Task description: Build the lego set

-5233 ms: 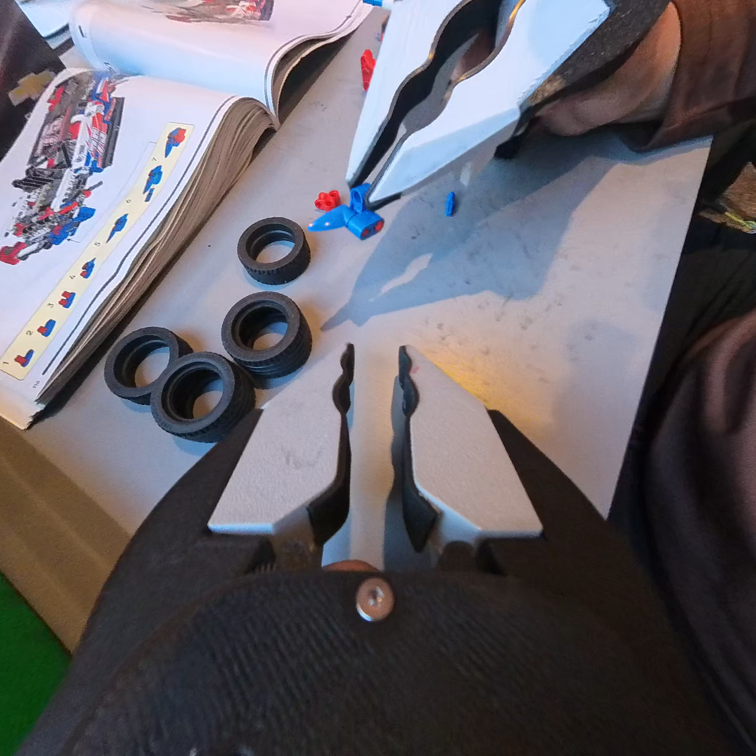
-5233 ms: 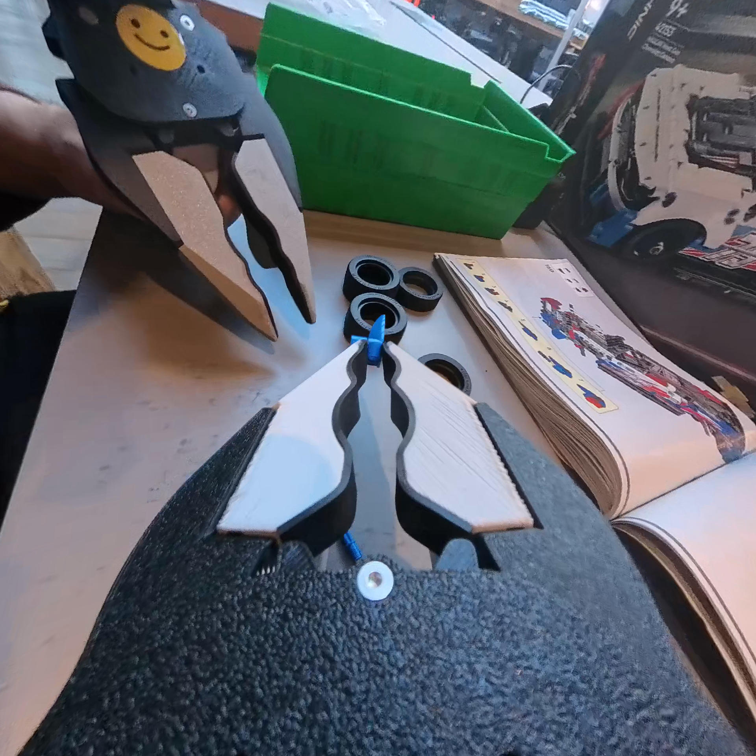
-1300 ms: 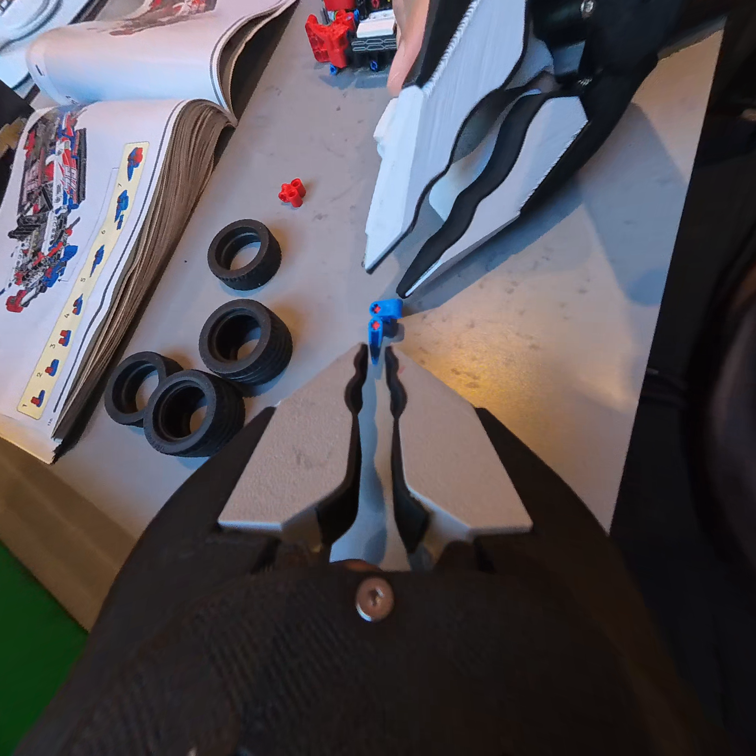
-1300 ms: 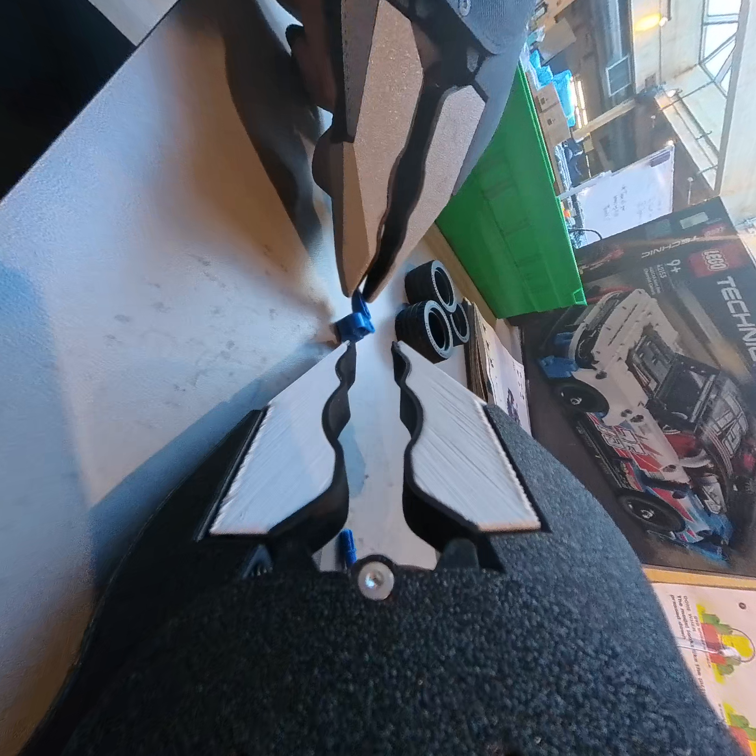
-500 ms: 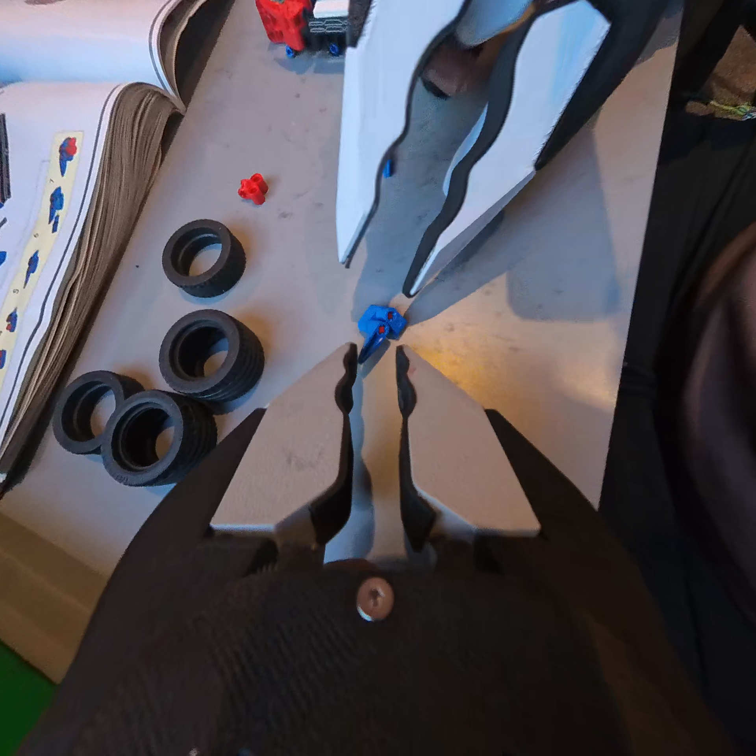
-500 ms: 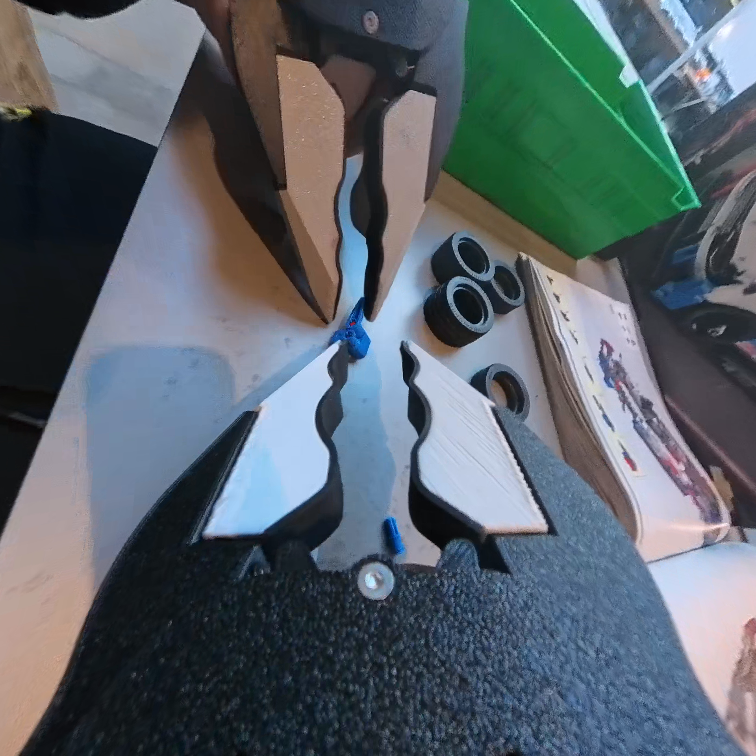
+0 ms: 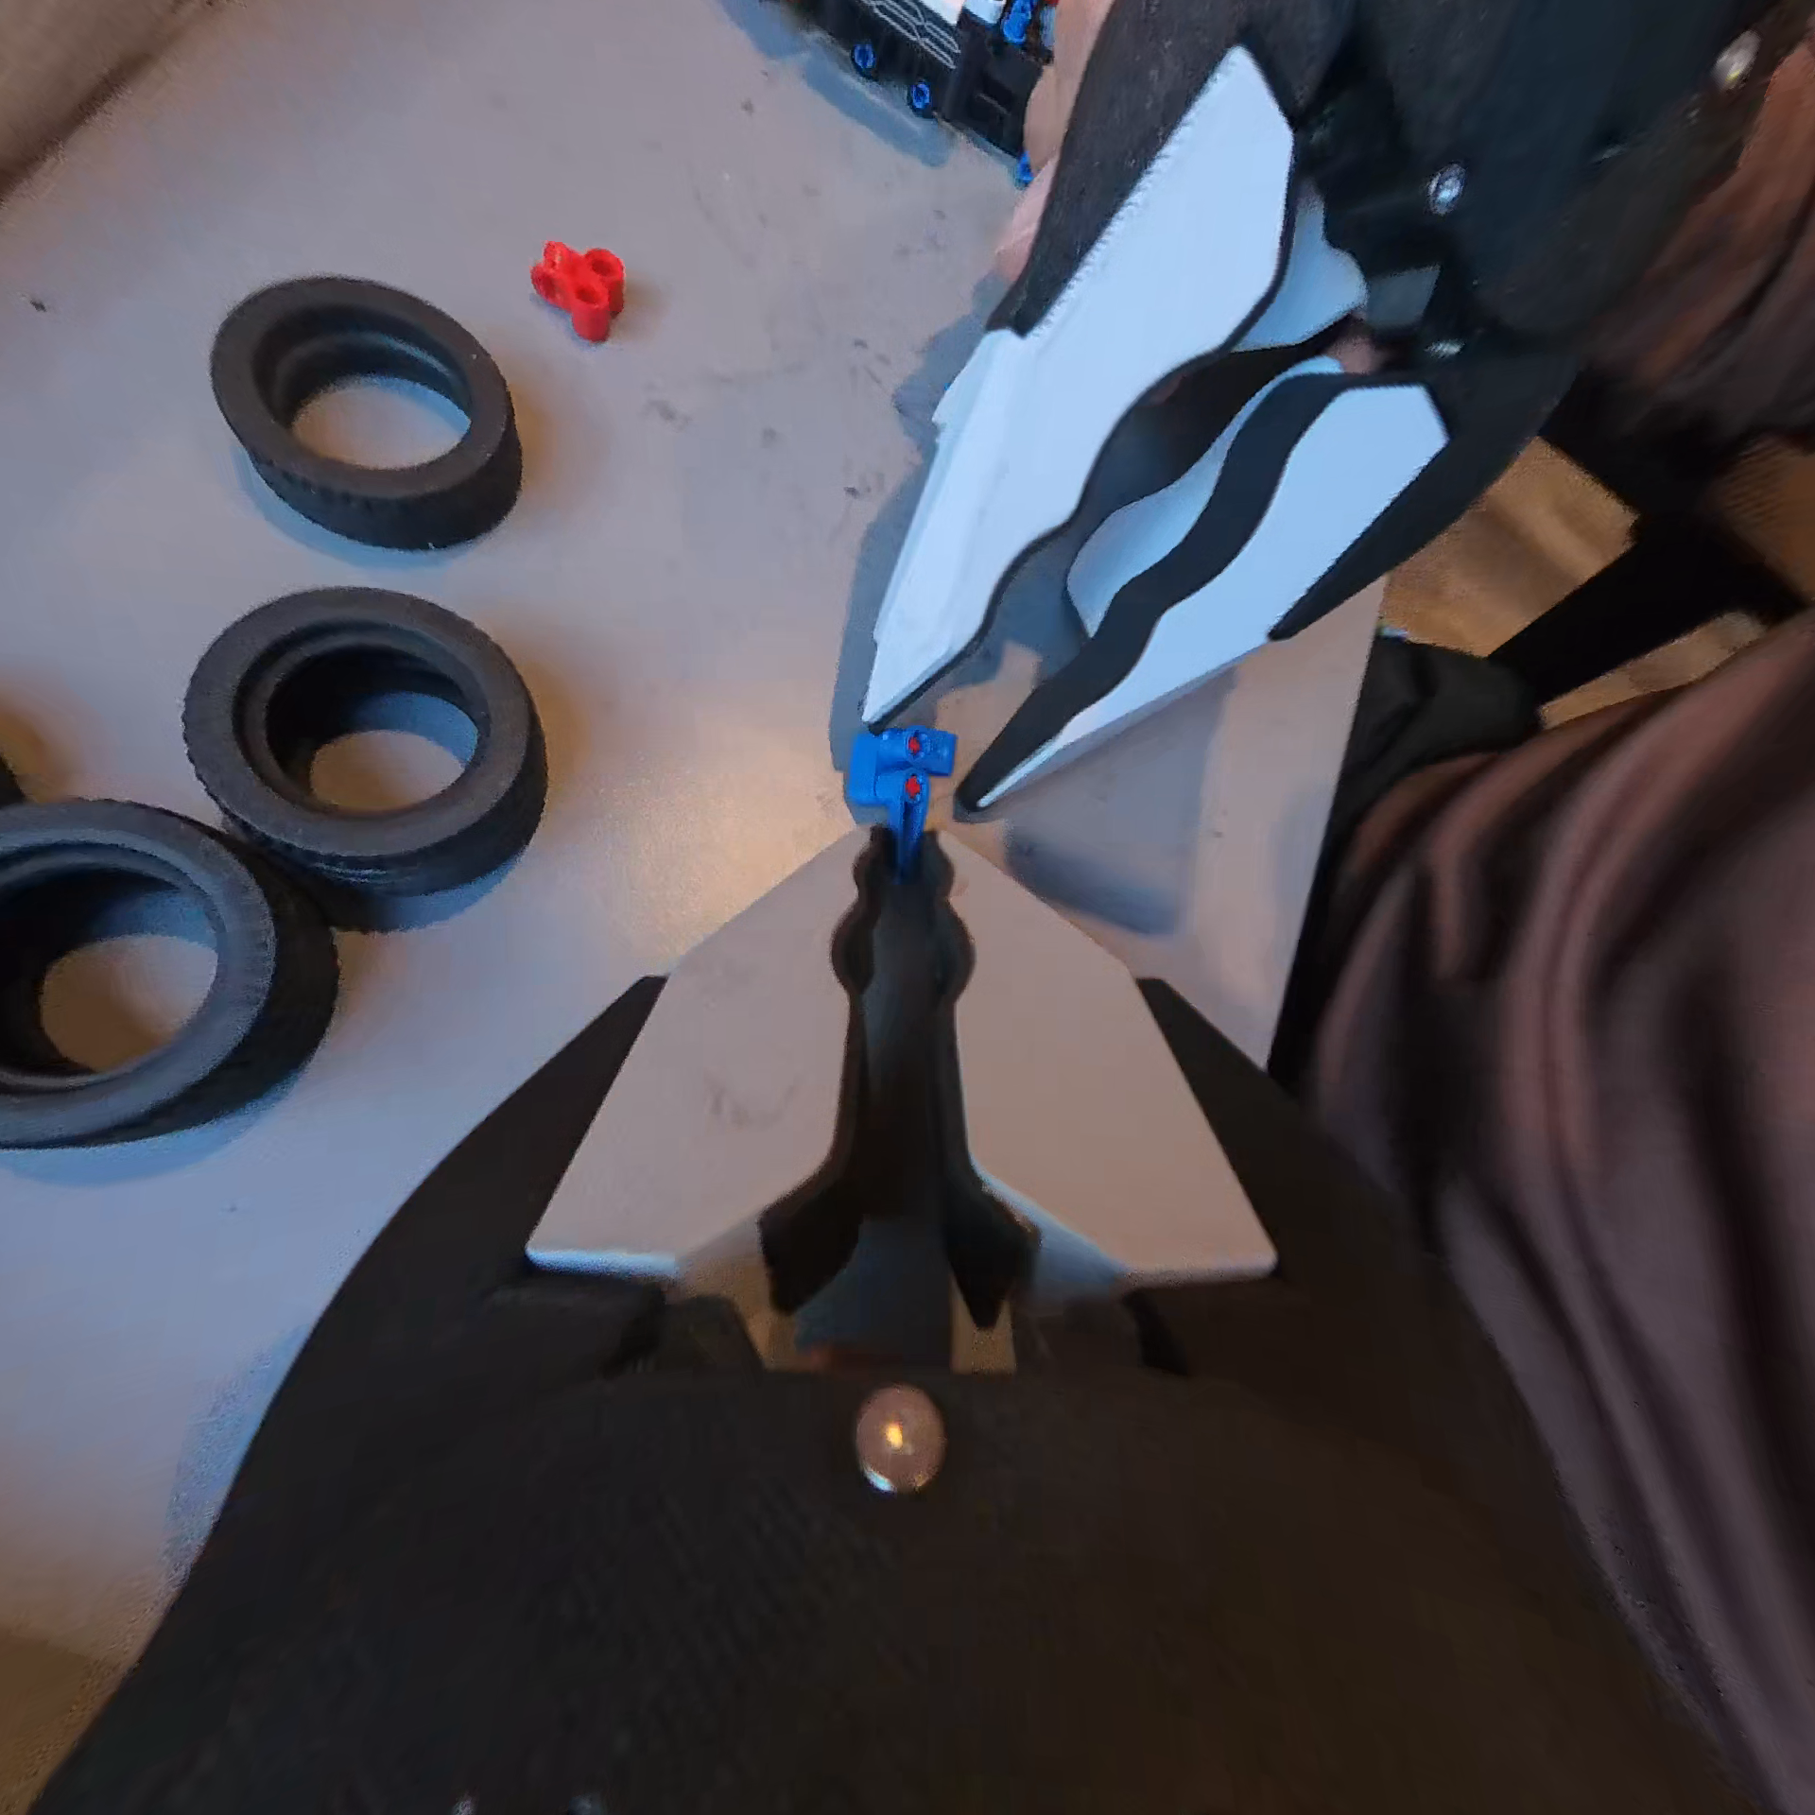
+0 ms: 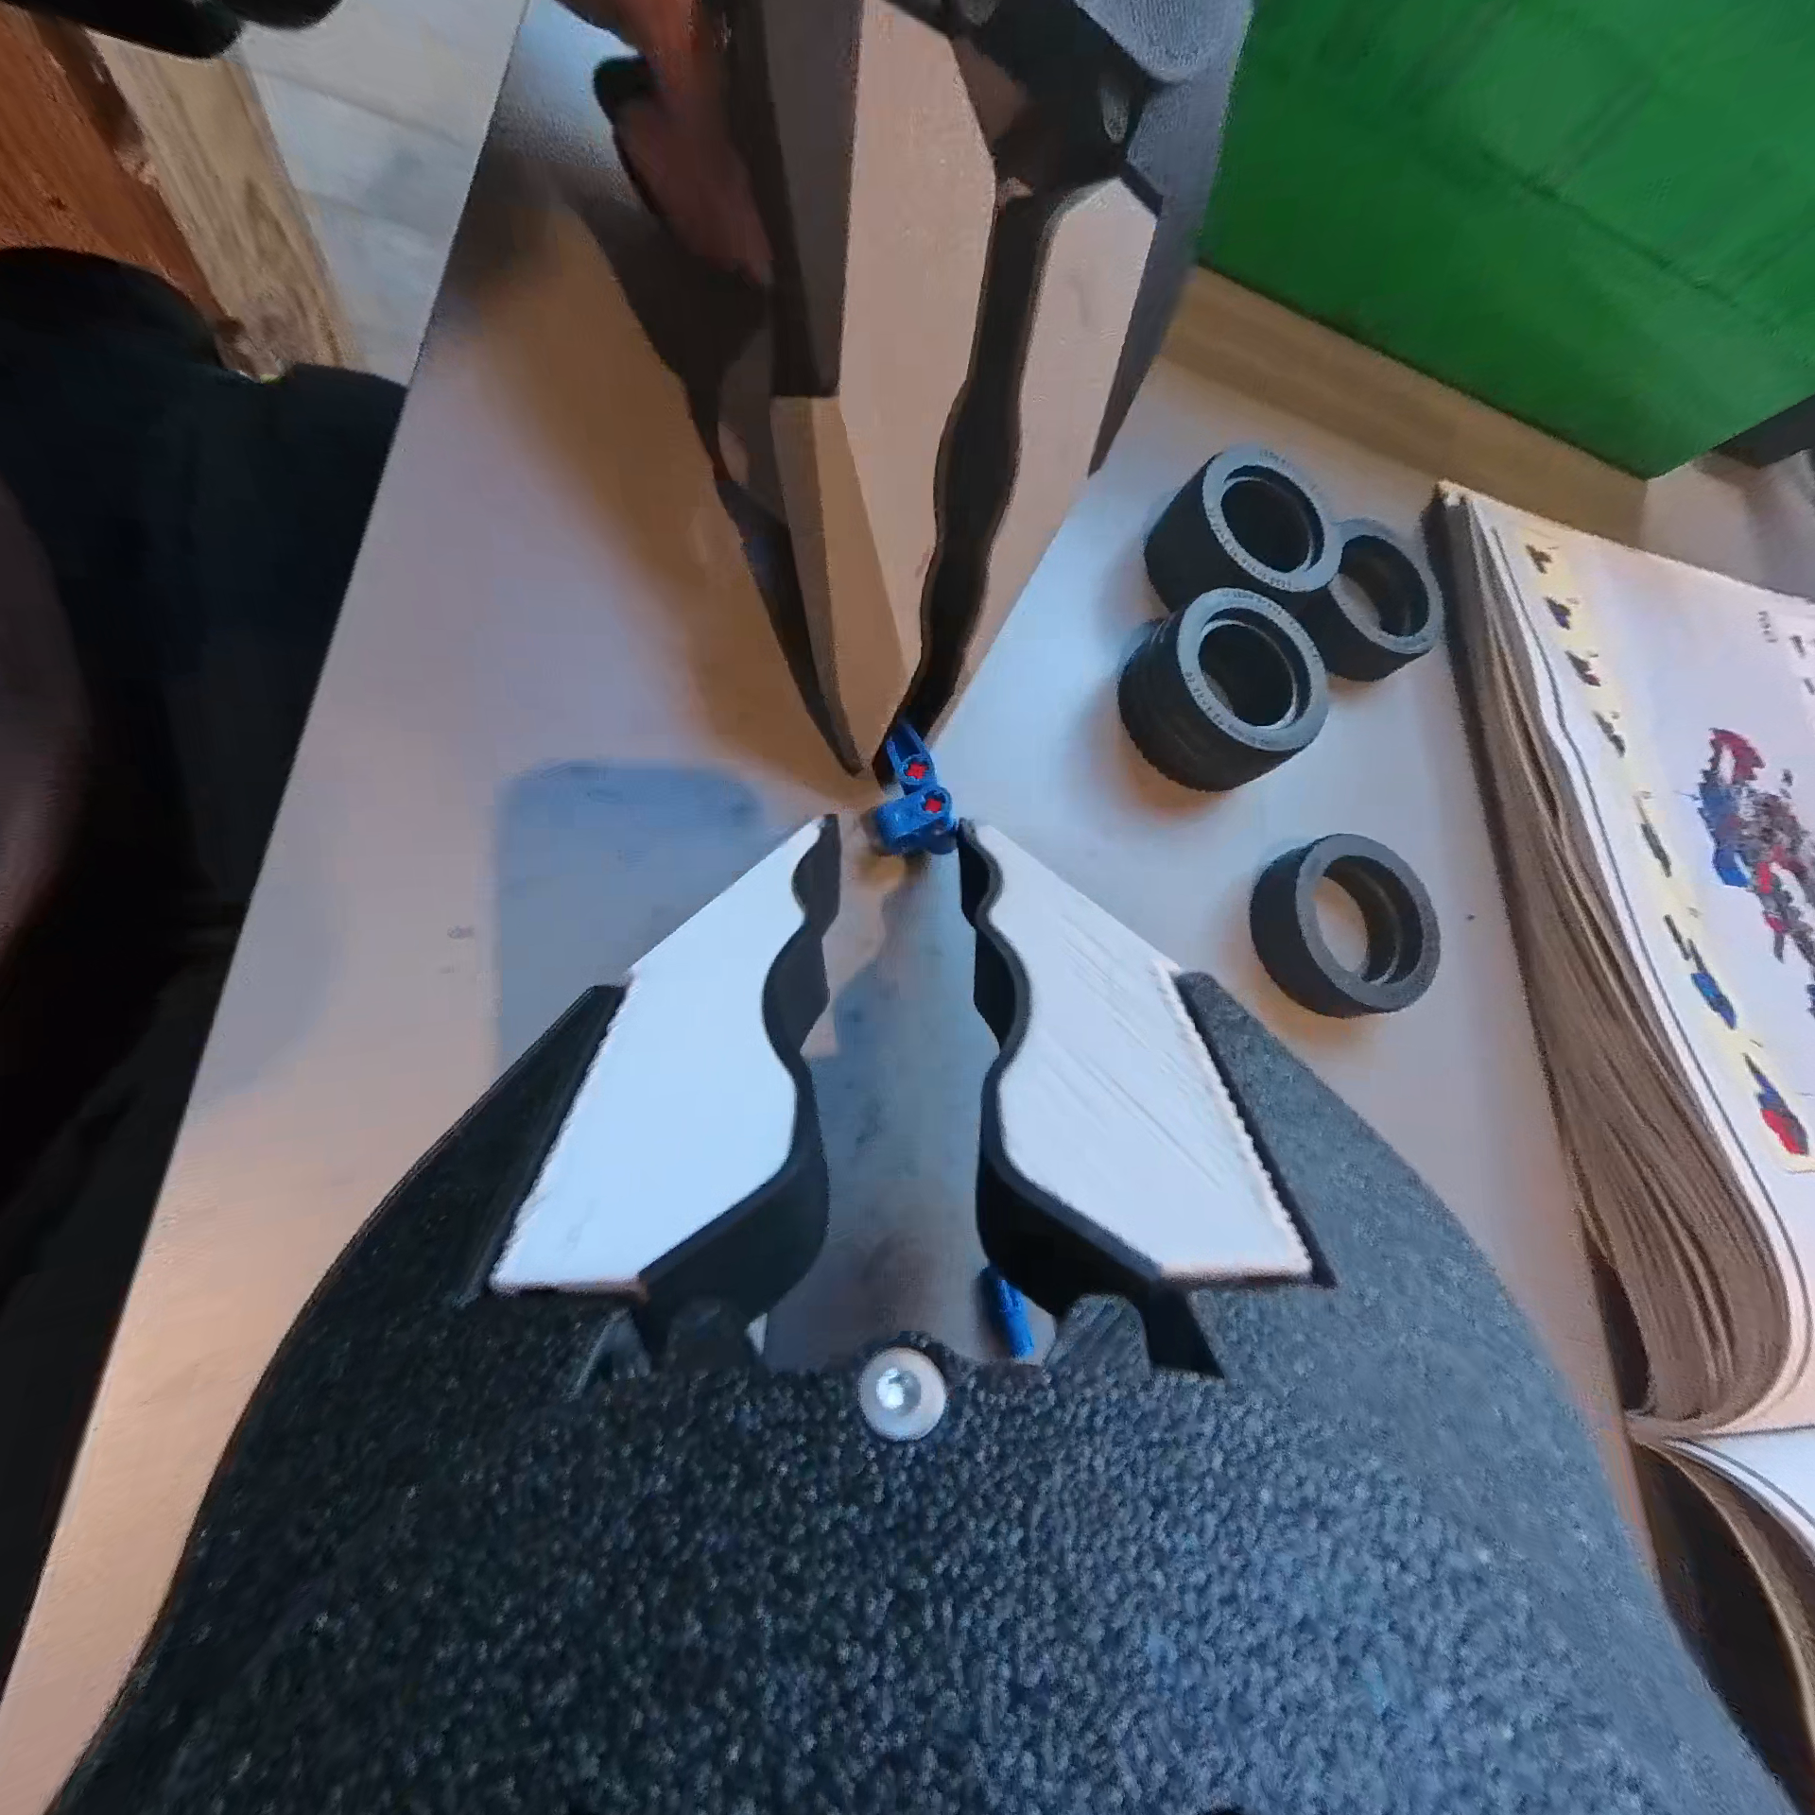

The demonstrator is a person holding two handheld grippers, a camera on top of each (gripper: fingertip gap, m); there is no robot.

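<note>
My left gripper (image 7: 904, 852) is clamped by its fingertips on the thin stem of a small blue plastic lego connector (image 7: 899, 772) with red pin ends showing in its holes. The piece juts straight out ahead of the tips, low over the grey tabletop (image 7: 687, 491).

My right gripper (image 8: 896, 837) faces it from the opposite side with its jaws apart. The connector's blocky end sits just ahead of the gap between its tips. From the left wrist view one white fingertip (image 7: 874, 702) appears to touch the top of the piece; I cannot tell whether the other does.

I judge this a small sub-assembly step: one tool steadies the part while the other lines up to take or seat its free end. The next move calls for a careful closing of the right jaws squarely on the blocky end without twisting the stem out of my left grip, which holds very little plastic.

To the left of my left gripper lie four black rubber tyres (image 7: 368, 412), with a small red plastic connector (image 7: 581, 285) beyond them. Ahead stands the partly built black lego model (image 7: 923, 59). To the right of my right gripper lies the open instruction booklet (image 8: 1670, 884), and a loose blue pin (image 8: 1007, 1311) lies under its jaws.
</note>
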